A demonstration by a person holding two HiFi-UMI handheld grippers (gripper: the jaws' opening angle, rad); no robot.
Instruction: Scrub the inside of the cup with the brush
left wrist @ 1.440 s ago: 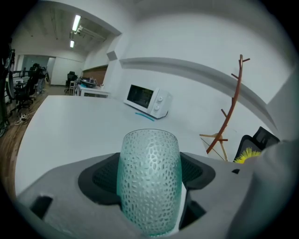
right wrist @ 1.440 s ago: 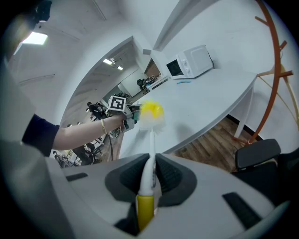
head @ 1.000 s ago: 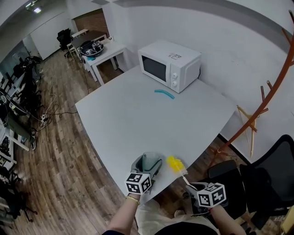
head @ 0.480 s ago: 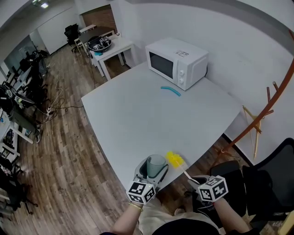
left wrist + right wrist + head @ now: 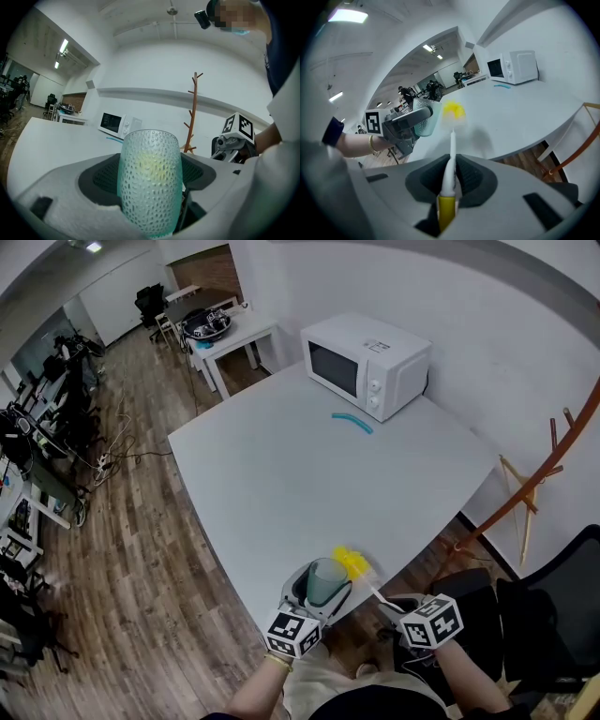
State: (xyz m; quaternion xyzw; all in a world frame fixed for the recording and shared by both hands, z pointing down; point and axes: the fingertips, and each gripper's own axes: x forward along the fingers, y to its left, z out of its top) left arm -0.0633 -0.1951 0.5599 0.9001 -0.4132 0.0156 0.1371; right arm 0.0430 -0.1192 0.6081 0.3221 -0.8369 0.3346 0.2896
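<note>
No legible text or numbers; sticker (image 5: pixel 380 345) atop the microwave (image 5: pixel 349 373) too small.

left claw (image 5: pixel 321 593) gripping cup (image 5: pixel 325 576), right claw (image 5: pixel 390 602) pinching brush (image 5: pixel 353 563), both side by side

Open-plan office: desk rows (image 5: pixel 33 451), black office chair (image 5: pixel 148 304), white table (image 5: pixel 281 465), microwave (image 5: pixel 367 352), coat stand (image 5: pixel 534 484).

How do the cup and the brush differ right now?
The cup is wide, translucent, pale green and dimpled; the brush is thin, with a white shaft and a yellow head. The cup sits crosswise in the left gripper; the brush runs lengthwise out of the right gripper. Both are clamped.
</note>
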